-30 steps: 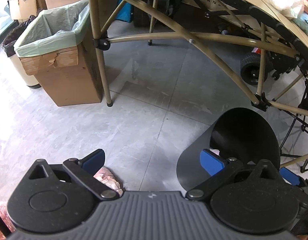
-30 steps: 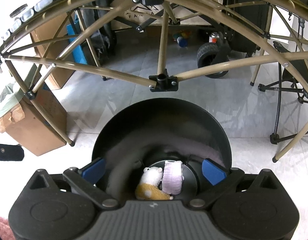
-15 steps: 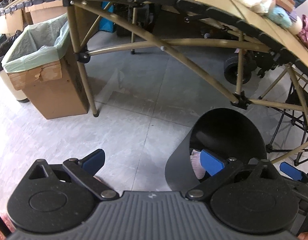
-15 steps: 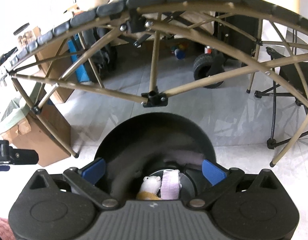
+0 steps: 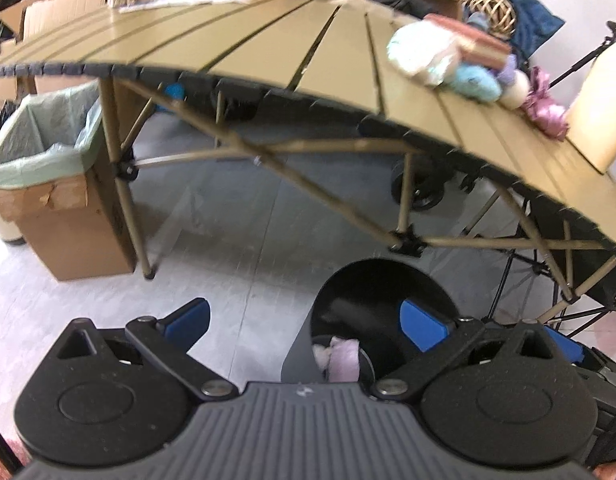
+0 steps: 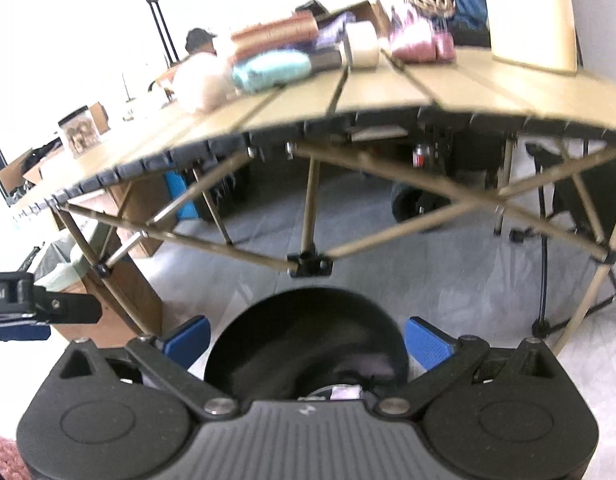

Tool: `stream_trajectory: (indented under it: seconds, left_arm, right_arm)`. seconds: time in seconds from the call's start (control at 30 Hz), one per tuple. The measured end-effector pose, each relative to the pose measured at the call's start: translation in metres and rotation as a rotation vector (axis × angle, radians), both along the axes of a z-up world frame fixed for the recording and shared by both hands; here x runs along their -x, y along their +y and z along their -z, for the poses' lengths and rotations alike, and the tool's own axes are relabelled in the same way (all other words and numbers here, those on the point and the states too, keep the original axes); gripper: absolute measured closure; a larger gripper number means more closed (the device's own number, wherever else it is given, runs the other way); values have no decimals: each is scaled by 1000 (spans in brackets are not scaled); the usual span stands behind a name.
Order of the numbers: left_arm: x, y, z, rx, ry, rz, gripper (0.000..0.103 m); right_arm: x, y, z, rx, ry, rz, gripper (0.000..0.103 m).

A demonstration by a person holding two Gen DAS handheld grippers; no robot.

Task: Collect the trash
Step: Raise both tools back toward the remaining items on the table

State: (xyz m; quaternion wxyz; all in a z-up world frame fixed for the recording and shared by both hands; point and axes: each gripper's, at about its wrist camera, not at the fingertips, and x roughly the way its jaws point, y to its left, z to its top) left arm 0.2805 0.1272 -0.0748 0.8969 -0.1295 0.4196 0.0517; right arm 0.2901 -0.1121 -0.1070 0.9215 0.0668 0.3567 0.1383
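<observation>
1. Trash lies in a black bin (image 5: 372, 312) on the grey floor: a soft pink-purple lump (image 5: 345, 356) at the bottom.
2. At the far left stands a cardboard box (image 5: 73, 236) with a pale green bag in it.
3. Left gripper (image 5: 303, 320) is wide apart and holds nothing.
4. Right gripper (image 6: 305, 338) is wide apart too, with the bin's round mouth between its blue pads.
5. On the tan table (image 5: 267, 40) up right sit soft pale lumps (image 5: 424, 54).

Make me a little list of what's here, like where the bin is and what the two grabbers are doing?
bin: black bin on the floor beside the table
in the bin: soft pink things
left gripper: open, empty
right gripper: open, empty, above the bin
on the table: pile of soft bundles, tape roll
other bin: cardboard box with green bag
</observation>
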Motion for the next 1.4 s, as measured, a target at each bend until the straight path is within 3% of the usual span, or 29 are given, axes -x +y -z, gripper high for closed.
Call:
stream_trajectory:
  seconds: [0.47, 0.77, 1.17, 1.3, 1.4]
  left_arm:
    - [-4, -18, -45, -24, -150, 7, 0]
    - [-37, -32, -77, -81, -236, -3, 0]
    - [-103, -54, -90, -102, -287, -4, 0]
    - [-127, -67, -92, -138, -295, 19, 0]
    - [-141, -74, -91, -176, -306, 19, 0]
  right_arm:
    - [7, -43, -63, -151, -270, -13, 0]
    - [-19, -65, -91, -154, -383, 31, 0]
    - [-60, -87, -100, -159, -411, 99, 0]
    - [-72, -93, -101, -190, -416, 131, 0]
    - [-77, -93, -103, -157, -439, 167, 0]
